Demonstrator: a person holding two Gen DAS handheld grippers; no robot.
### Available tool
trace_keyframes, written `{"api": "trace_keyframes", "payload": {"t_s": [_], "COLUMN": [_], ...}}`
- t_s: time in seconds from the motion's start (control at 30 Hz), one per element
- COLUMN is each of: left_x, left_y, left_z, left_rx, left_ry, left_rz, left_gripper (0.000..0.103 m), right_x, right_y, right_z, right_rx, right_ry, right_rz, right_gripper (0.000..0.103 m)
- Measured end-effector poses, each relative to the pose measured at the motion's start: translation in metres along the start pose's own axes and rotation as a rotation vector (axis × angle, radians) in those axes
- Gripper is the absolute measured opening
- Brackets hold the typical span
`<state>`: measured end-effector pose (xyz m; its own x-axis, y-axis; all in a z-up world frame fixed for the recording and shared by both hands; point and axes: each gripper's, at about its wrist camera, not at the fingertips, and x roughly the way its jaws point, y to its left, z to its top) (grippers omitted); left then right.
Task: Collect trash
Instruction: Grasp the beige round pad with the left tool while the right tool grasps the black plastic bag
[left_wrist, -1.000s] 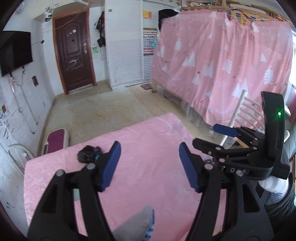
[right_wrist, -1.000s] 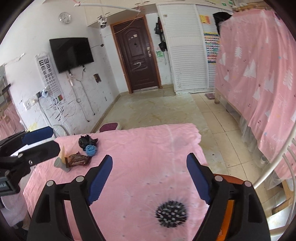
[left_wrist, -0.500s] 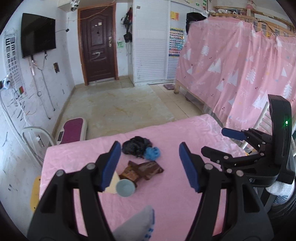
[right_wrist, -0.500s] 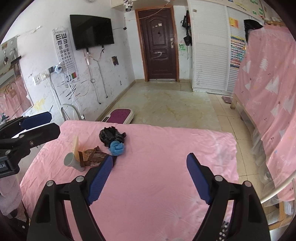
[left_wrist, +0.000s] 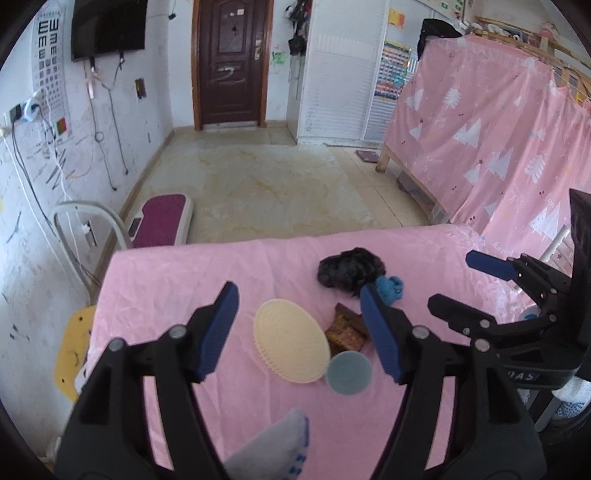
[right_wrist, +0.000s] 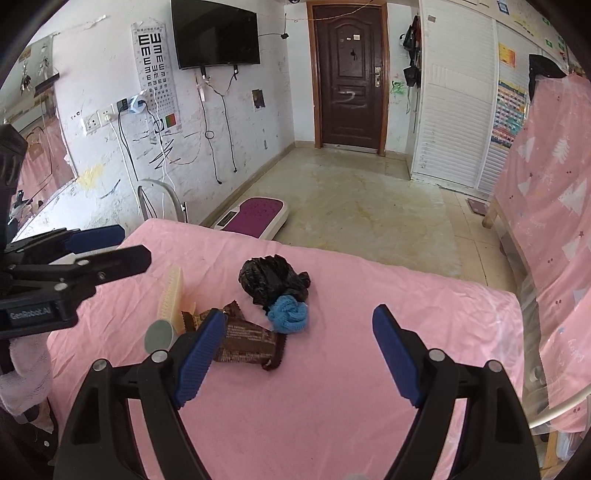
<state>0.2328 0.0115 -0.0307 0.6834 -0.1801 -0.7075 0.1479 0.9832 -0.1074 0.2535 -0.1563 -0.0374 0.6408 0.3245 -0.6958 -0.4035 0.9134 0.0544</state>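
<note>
Trash — black bag (right_wrist: 271, 278), brown wrapper (right_wrist: 249, 341) just beside it — is all left uncollected; left gripper (left_wrist: 299, 328) and right gripper (right_wrist: 297, 350) are held wide open, nothing gripped.

Both views swung left; trash pile (left_wrist: 343, 321) now centred, closer.

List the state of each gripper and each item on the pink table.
left gripper: open, empty
right gripper: open, empty
black plastic bag: crumpled, lying loose
brown wrapper: flat, crinkled
blue knit piece: bunched against the bag
cream brush: tilted on its edge
</note>
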Motion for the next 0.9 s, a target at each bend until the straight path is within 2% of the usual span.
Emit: {"api": "trace_keyframes", "payload": {"t_s": [0.2,0.27,0.37,0.6,0.9], "left_x": [0.029,0.034,0.038,0.053,0.070], "left_y": [0.012,0.013,0.014,0.016,0.015], "left_z": [-0.004,-0.005,-0.007,-0.013,-0.020], "left_rx": [-0.025,-0.024,-0.023,-0.025,-0.030], "left_ry": [0.068,0.080,0.091,0.144,0.208], "left_rz": [-0.015,-0.018,-0.019,-0.033,-0.061], "left_gripper": [0.066,0.066,0.073,0.073,0.073], "right_x": [0.013,0.017,0.025,0.040,0.069], "right_y": [0.000,-0.003,-0.006,-0.005,-0.004], "right_z": [0.007,0.010,0.013,0.025,0.038], "right_rx": [-0.001,0.003,0.007,-0.007,0.003], "right_ry": [0.012,0.016,0.028,0.038,0.062], "right_rz": [-0.008,-0.008,-0.007,0.001,0.051], "right_gripper": [0.072,0.072,0.072,0.072,0.072]}}
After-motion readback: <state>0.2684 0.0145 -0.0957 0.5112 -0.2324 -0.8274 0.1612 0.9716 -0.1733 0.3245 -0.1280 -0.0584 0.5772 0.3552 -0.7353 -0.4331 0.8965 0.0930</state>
